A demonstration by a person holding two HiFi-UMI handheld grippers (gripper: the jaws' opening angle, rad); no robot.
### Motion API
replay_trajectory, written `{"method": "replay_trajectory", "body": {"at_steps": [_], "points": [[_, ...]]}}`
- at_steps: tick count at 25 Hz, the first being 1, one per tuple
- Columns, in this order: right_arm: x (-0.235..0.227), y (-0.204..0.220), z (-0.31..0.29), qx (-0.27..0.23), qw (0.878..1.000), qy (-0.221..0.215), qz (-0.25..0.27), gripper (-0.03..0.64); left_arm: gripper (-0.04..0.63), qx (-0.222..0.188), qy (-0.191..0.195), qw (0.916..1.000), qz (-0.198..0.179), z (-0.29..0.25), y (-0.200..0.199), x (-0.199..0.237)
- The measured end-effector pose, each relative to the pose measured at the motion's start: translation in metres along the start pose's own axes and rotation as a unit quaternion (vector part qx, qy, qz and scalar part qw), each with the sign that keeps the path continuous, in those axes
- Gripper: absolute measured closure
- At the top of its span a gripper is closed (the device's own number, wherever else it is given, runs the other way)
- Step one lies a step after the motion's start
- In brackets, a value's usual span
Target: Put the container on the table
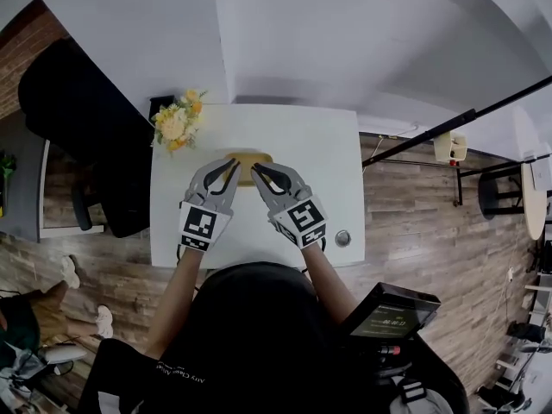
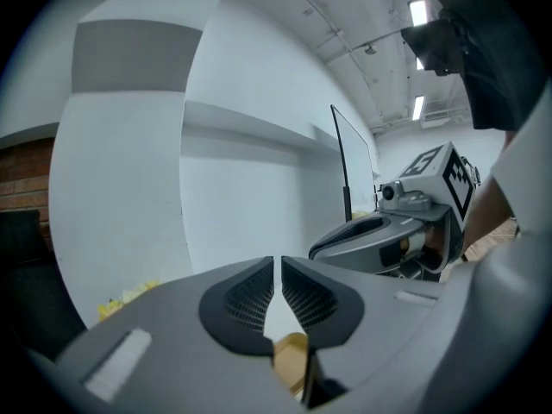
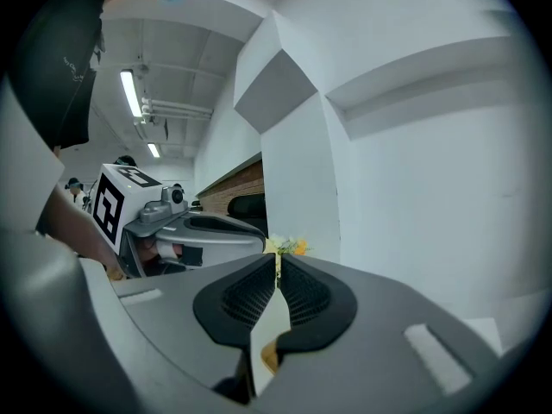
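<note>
Near the far edge of the tabletop (image 1: 328,171), midway along it, the tan container (image 1: 248,155) is resting. Left tongs (image 1: 232,166) and right tongs (image 1: 257,170) are hovering above it, both pinched together on nothing. It is probably light and rigid, so its 2 opposite rims are offering the best hold.

White wall (image 1: 310,41), wood-plank floor (image 1: 414,214), white table (image 1: 336,162), black chair (image 1: 95,136)

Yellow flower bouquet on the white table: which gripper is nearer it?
Left. The left gripper is just right of the yellow flower bouquet, toward the person; the right gripper is farther right, beyond the left one.
</note>
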State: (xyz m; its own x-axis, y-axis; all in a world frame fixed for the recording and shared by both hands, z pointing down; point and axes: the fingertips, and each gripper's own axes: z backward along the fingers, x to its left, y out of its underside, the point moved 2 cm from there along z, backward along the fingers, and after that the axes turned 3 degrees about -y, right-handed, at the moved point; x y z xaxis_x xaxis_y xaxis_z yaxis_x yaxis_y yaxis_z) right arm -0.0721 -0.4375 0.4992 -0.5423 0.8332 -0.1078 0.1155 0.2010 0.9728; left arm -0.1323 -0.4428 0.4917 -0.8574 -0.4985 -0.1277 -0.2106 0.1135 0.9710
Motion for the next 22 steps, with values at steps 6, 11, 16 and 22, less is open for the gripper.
{"method": "replay_trajectory", "body": {"at_steps": [6,11,16,22], "points": [[0.004,-0.003,0.005,-0.009,1.0,0.004,0.001,0.603,0.575,-0.011,-0.002,0.9999,0.001,0.004,-0.007,-0.009],[-0.003,-0.005,0.009,-0.021,0.999,0.032,0.002,0.603,0.58,-0.004,-0.004,1.0,0.002,0.003,-0.005,-0.007],[0.002,0.001,0.009,-0.025,0.999,0.026,-0.009,0.603,0.586,0.002,-0.01,0.9999,0.007,0.006,0.001,-0.01],[-0.01,0.006,0.013,-0.025,0.998,0.038,-0.033,0.603,0.588,-0.006,-0.025,0.9995,0.017,0.007,0.003,-0.005]]}}
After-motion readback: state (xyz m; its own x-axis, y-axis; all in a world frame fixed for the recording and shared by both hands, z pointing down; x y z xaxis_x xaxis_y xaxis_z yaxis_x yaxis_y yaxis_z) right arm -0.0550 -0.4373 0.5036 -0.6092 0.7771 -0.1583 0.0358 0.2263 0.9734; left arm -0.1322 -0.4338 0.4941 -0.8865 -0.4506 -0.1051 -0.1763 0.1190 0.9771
